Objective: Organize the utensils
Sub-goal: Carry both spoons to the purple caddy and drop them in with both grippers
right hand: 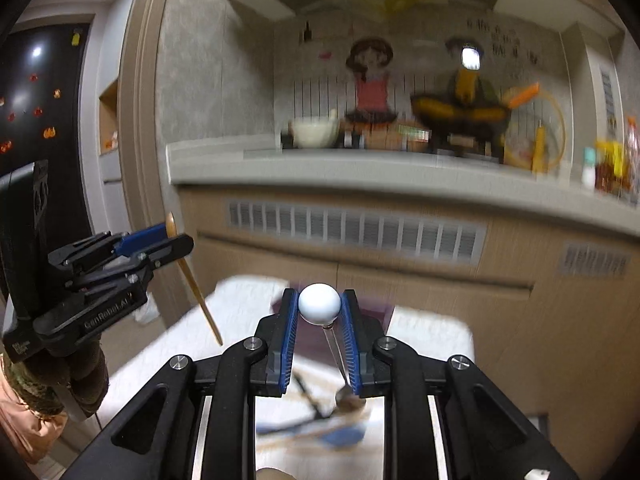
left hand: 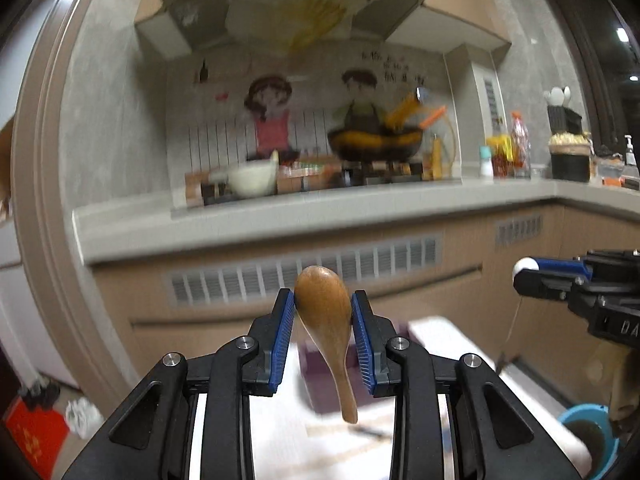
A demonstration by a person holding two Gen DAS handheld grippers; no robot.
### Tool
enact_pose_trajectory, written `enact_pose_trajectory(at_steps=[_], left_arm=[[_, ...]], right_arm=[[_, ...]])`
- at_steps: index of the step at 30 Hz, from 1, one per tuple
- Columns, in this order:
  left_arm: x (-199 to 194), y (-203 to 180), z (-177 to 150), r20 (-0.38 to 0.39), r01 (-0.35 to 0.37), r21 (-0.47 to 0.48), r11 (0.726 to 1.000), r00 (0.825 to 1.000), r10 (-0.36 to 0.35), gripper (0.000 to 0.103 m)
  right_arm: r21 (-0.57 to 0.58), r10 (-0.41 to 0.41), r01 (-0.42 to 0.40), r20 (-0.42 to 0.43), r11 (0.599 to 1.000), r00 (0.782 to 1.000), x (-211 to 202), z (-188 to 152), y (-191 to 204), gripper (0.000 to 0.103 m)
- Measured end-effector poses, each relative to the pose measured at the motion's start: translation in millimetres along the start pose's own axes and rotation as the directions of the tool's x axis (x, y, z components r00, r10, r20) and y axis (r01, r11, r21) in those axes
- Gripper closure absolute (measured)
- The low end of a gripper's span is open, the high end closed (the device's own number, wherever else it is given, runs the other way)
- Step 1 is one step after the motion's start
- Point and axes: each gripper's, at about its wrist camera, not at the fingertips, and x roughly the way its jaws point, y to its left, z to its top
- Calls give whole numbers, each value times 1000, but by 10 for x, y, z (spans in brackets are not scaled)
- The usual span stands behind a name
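My left gripper [left hand: 323, 308] is shut on the bowl of a brown wooden spoon [left hand: 325, 320], whose handle hangs down toward the camera. It also shows at the left of the right wrist view [right hand: 160, 240] with the wooden spoon [right hand: 192, 276] slanting down. My right gripper [right hand: 319, 307] is shut on a white ball-topped spoon [right hand: 319, 303]; its clear stem runs down to a small metal bowl. It shows at the right edge of the left wrist view [left hand: 532, 276]. Both are held in the air above a white table [right hand: 168, 344].
A purple box [left hand: 316, 376] sits on the white table, with blurred utensils [right hand: 316, 420] lying nearer me. A grey kitchen counter [left hand: 280, 220] with a wok, a bowl and bottles runs across ahead. A blue bucket [left hand: 588, 432] stands low right.
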Motion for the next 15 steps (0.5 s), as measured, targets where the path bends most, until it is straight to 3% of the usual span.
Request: enact_pose_trajectory(at_steps=[3,6,10,15], left_arm=[[228,41,282,37,-10,26,1000,999,9,72],[570,127,356,26,13,14,1000,1000,-13,72],[1161,211,245,-52,72,-38,997,996,-74,73],[1821,153,-168,-155,108,-69,992,981,-118,72]], right_arm=[[25,23,-23,18,999,1000,173,310,-114,82],[43,26,-27,10,999,1000,525,437,-241,82],[70,26,-23,-39,997,999,1042,357,-384,82],[124,54,-35,-154,992,987,1692,-53,-540,82]])
